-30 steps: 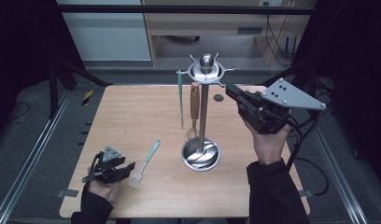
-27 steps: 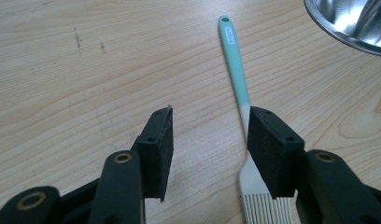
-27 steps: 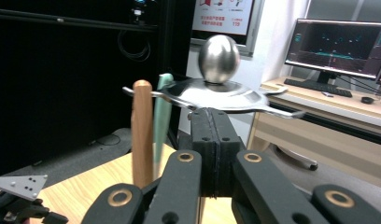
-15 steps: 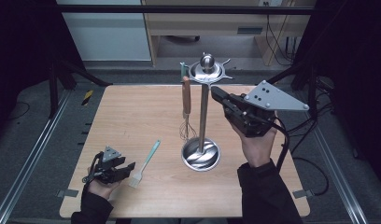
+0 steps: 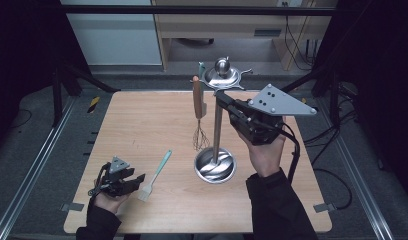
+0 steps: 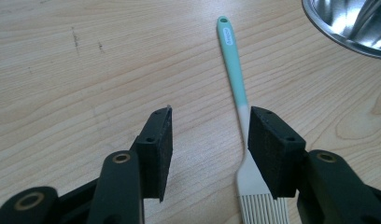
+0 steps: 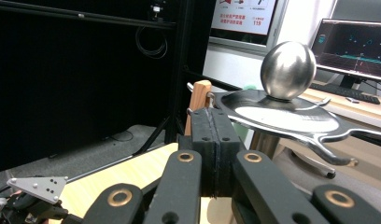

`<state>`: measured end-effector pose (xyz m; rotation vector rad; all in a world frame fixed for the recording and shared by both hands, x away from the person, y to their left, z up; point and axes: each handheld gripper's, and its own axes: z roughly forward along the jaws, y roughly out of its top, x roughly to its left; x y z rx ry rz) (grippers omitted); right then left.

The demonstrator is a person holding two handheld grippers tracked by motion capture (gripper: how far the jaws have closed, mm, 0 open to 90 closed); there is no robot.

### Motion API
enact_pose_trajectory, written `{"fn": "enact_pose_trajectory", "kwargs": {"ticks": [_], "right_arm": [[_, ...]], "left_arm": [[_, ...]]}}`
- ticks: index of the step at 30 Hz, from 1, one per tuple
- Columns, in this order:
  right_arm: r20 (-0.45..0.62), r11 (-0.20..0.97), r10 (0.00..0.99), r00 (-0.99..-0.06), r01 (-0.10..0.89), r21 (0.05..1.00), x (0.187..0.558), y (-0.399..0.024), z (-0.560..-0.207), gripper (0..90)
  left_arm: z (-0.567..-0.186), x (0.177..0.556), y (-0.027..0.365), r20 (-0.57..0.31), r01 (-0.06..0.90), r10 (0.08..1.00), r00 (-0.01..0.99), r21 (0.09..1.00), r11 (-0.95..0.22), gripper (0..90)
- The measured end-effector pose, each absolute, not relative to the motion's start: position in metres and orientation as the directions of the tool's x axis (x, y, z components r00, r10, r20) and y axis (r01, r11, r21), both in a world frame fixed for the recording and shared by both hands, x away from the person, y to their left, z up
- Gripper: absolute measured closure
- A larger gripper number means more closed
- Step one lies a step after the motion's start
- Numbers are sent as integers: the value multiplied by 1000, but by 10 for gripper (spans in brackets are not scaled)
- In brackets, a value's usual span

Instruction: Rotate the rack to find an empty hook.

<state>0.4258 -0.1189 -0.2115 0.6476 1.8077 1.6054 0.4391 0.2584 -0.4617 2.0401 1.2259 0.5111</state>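
A steel utensil stand (image 5: 218, 131) rises from a round dish base (image 5: 214, 168) to a hooked top disc with a ball (image 7: 287, 70). A whisk with a wooden handle (image 5: 197, 100) hangs from a hook on the stand's left. My right gripper (image 5: 219, 95) is held high, jaws shut with nothing between them, tips just under the disc rim and next to the whisk handle (image 7: 199, 100). On the table lies a teal-handled brush (image 6: 233, 70). My left gripper (image 6: 209, 135) is open and low over its bristle end, the brush's pale neck beside the right pad (image 6: 272, 149).
The wooden table (image 5: 142, 120) ends at metal rails on both sides. The stand's dish base (image 6: 352, 23) lies just beyond the brush handle's tip. The left gripper (image 7: 37, 193) shows far below in the right gripper view. A desk with monitors stands behind the table.
My right gripper has moved left, in toward the stand's top. The hanging whisk has shifted a little to the left. The left gripper and the brush have stayed put.
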Motion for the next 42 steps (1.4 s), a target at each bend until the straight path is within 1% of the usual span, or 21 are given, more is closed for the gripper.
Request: {"fn": "enact_pose_trajectory", "kwargs": {"ticks": [13,18,21,25,27,29,37,42], "right_arm": [[-134,140,722,-679,-46,989,427,-117,-212,897],[-122,136,733,-669,-32,990,425,-130,-222,842],[-106,135,736,-668,-8,991,423,-141,-236,788],[-93,166,744,-662,47,985,422,-154,-265,724],[-80,174,752,-655,79,982,423,-161,-280,672],[-60,172,763,-643,113,978,424,-168,-297,598],[-2,176,828,-560,256,950,433,-199,-352,442],[15,180,864,-503,337,924,434,-218,-381,385]], "left_arm": [[-461,439,259,-25,607,880,474,733,-307,489],[-461,439,259,-27,608,880,475,733,-306,481],[-462,439,258,-27,606,879,476,734,-306,477],[-462,439,257,-26,603,878,479,736,-307,467],[-462,439,257,-26,603,877,480,736,-308,466],[-462,440,256,-25,603,876,482,735,-311,464],[-461,439,255,-32,599,872,489,739,-309,460],[-459,439,254,-42,597,871,490,744,-301,452]]}}
